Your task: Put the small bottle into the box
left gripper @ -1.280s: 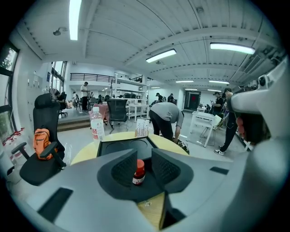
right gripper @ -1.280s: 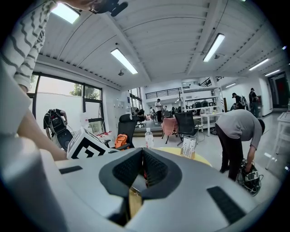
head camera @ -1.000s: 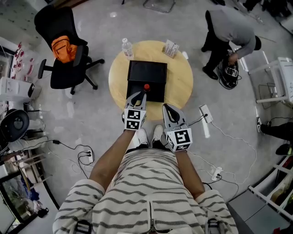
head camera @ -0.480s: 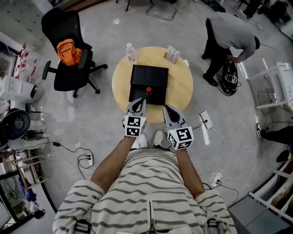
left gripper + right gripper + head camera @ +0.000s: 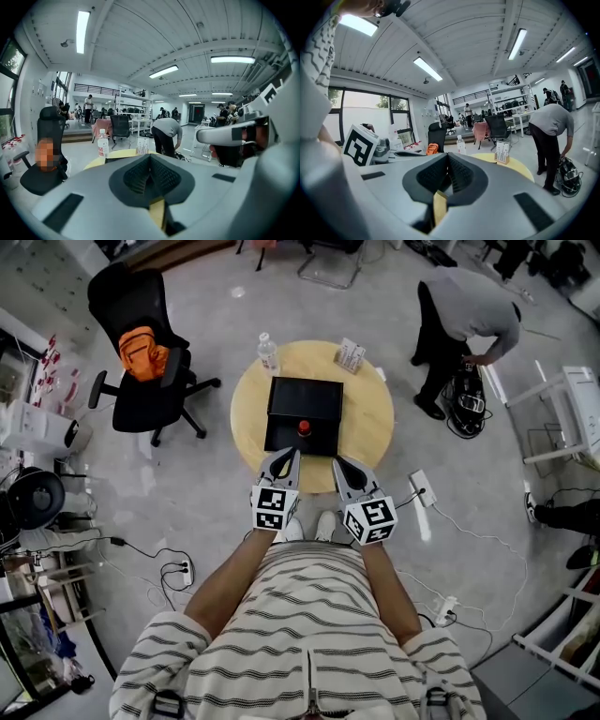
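- Small bottle (image 5: pixel 304 428), red cap, stands upright inside the black box (image 5: pixel 305 395), at the middle of the box's near side.
- Box lies open on the round yellow worktop (image 5: pixel 370 418), roughly at its centre.
- Left gripper (image 5: pixel 288 457) held on the person's side of the box, pointing towards it. From the head view its tip shows just short of the box's near edge, and the small bottle lies just ahead of it, slightly to its right. Gripper and bottle are apart, no contact.
- Left gripper jaws: closed together, ribbed pads meeting, nothing between them. Its own view looks over the closed jaws at the room and does not show the small bottle.
- Right gripper (image 5: pixel 338 464) held alongside the left one, near the person's striped shirt, also pointing at the worktop. The small bottle lies ahead and to its left, clear of it.
- Right gripper jaws: pressed together as well, nothing clamped.
- A clear water bottle (image 5: pixel 268 352) stands at the far left edge of the worktop, and a small card stand (image 5: pixel 351 354) at the far right edge, both outside the box.
- Off the worktop: black office chair (image 5: pixel 141 395) to the left with an orange bag (image 5: pixel 142 351) on its seat. A person in grey (image 5: pixel 469 306) bends over on the floor to the right.
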Action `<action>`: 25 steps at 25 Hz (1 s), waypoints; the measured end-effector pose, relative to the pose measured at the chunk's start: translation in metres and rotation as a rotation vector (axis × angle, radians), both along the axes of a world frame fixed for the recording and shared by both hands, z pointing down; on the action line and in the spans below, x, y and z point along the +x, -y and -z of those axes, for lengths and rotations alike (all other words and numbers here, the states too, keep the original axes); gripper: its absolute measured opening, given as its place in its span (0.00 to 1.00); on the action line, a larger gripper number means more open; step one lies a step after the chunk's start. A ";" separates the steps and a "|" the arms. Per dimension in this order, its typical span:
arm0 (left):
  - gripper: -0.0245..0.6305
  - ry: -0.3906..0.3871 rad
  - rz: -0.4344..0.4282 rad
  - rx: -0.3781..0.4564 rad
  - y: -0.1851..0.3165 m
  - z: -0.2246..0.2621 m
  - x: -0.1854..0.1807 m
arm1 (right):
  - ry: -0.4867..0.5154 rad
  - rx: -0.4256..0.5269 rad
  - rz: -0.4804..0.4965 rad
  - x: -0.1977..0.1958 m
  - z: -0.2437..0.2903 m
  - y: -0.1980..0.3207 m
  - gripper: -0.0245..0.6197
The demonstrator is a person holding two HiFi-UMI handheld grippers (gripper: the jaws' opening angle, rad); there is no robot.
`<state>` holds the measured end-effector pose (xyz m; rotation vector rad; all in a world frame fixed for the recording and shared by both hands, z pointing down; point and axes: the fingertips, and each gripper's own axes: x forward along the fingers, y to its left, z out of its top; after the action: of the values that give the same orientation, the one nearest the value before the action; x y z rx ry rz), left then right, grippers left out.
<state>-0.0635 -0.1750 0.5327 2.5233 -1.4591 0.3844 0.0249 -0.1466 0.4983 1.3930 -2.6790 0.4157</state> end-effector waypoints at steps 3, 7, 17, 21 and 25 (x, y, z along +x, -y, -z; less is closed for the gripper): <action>0.07 -0.009 -0.005 0.017 -0.005 0.009 0.004 | -0.005 0.007 -0.001 0.002 0.002 -0.001 0.07; 0.07 -0.013 -0.004 0.031 -0.012 0.017 0.005 | -0.009 0.022 0.011 0.002 0.006 -0.002 0.07; 0.07 -0.012 0.008 0.050 -0.017 0.026 0.003 | -0.023 0.031 0.021 0.002 0.006 -0.001 0.07; 0.07 -0.012 0.010 0.064 -0.020 0.031 0.002 | -0.025 0.037 0.023 0.001 0.008 -0.001 0.07; 0.07 -0.013 0.008 0.067 -0.021 0.030 0.004 | -0.029 0.041 0.031 0.000 0.008 -0.001 0.07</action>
<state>-0.0593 -0.1540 0.5032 2.5660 -1.5012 0.3229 0.0247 -0.1461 0.4904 1.3550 -2.6976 0.3367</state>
